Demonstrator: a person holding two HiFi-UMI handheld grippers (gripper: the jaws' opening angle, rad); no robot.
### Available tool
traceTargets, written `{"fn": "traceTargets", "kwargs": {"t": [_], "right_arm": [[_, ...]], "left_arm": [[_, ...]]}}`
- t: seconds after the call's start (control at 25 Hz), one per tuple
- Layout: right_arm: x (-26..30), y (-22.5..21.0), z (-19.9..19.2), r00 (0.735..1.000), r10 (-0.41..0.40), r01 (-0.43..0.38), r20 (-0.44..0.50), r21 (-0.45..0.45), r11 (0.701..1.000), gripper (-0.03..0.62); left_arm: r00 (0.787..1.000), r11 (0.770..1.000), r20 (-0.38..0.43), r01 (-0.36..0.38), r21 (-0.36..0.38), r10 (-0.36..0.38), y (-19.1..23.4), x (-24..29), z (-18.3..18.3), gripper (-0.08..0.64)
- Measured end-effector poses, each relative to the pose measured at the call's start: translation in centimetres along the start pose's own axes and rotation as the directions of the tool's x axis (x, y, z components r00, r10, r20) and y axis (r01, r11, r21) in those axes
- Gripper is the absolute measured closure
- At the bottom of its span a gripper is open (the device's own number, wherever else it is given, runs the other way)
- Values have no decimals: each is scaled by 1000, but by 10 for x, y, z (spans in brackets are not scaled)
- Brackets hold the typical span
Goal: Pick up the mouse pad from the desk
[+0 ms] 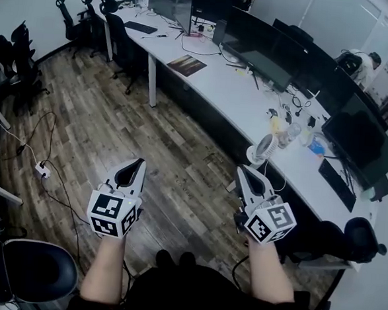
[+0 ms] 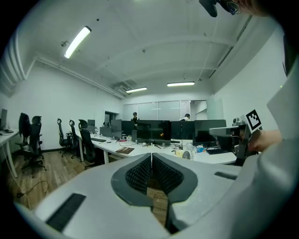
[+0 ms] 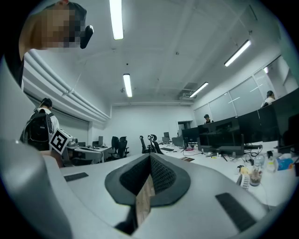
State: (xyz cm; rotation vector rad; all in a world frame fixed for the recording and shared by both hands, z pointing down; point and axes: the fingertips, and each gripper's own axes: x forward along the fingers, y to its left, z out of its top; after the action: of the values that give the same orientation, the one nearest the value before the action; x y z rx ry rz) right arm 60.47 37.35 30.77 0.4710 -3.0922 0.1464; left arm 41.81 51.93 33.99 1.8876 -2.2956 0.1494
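Observation:
The mouse pad (image 1: 186,65) is a brown, dark-patterned rectangle lying flat near the front edge of the long white desk (image 1: 219,80). From the left gripper view it is a small brown patch (image 2: 125,150) far ahead. My left gripper (image 1: 139,162) and right gripper (image 1: 241,169) are held side by side over the wooden floor, well short of the desk and far from the pad. Each points roughly level. The left gripper's (image 2: 151,156) tips meet with nothing between them, and so do the right gripper's (image 3: 150,156).
Monitors, a keyboard (image 1: 140,27), cables and a small white fan (image 1: 263,149) crowd the desk. Black office chairs (image 1: 125,43) stand along it and by the left wall. A power strip (image 1: 42,169) with cables lies on the floor. Another chair (image 1: 27,268) is close at lower left.

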Motion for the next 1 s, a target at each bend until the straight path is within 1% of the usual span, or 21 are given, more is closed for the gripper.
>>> {"fn": "traceTargets", "kwargs": {"t": [0.12,0.2,0.36,0.64,0.84,1.0], "right_arm": [[-7,-4,-3,999,-38,38,3,31,999,589],[-10,-5,-2,999,-51,50,11,51,997,589],[-14,0,-3,997,-68,67,21,62,996,589],[5,13,-22,999,-44,45,-21,86,995,588],[30,-1,-30,999,-23,27,-33,115,993,589],[59,-16,-39,999,-5,9,-34,132,991,588]], "left_arm": [[1000,1000,5,6,-13,-6,1,-7,1,546],[1000,1000,7,4,-22,-4,5,-13,0,546],[1000,1000,-3,-5,-29,5,15,-24,-7,546],[999,999,-33,-12,-30,11,35,-26,-20,546],[998,1000,-54,-20,-24,18,44,-6,-21,546],[997,999,-61,-44,-14,43,63,13,-22,546]]}}
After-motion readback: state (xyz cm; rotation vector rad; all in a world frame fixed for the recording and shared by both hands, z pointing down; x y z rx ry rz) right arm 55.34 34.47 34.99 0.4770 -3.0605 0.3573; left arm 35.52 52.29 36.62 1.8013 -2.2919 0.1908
